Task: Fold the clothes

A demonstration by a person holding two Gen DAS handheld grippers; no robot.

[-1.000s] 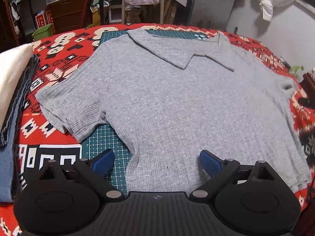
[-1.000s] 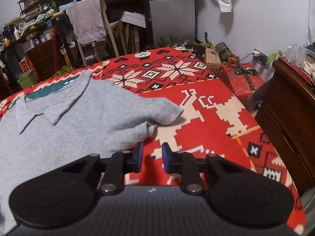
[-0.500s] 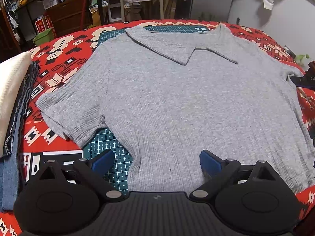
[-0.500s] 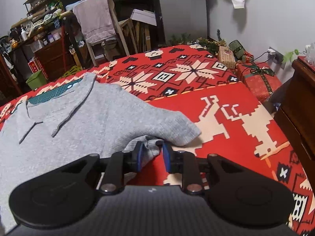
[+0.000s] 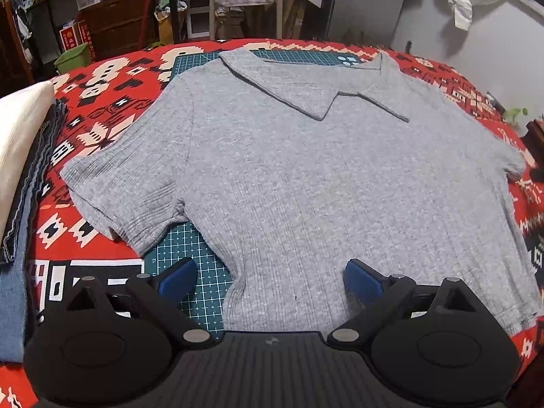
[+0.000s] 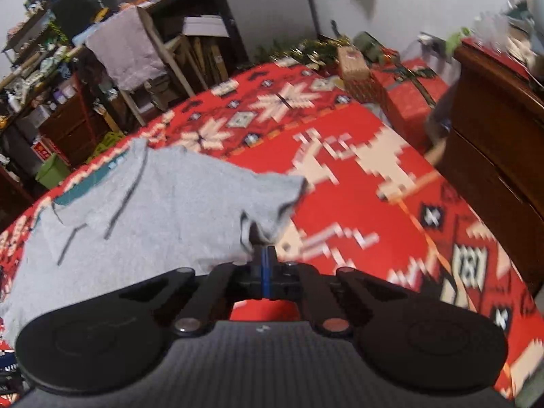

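Since half a second back: right gripper [image 6: 267, 255] gone from nearly closed around the sleeve to fully pinched on it, sleeve [image 6: 268, 197] now lifted off the blanket (right view blurred, so in motion). Left gripper [image 5: 268, 280] unchanged, hovering over the hem with jaws wide apart, holding nothing.

Shirt [image 5: 306, 176]: grey ribbed knit, collared, short-sleeved, spread flat face up across blanket [image 5: 102, 108] and green mat [image 5: 183, 248]. Collar at far side of mat, hem at near side.

Handling, judged: light, soft, limp; no stiffness, drapes from whatever point is pinched. Ribbing likely stretches, so a hard pull would skew the lay. Not slippery, not fragile. Best holds probably sleeve edge and hem corner on the same side, to carry one side panel over the body in one even fold. Free gripper sits near the hem left of centre; hem corner beside mat looks the natural take.

Count: one shirt in work, two sleeves, two grippers, one mat. Left of mat, one stack [image 5: 20, 170] of folded cloth, cream piece on top, denim-like layers under (number not clear).
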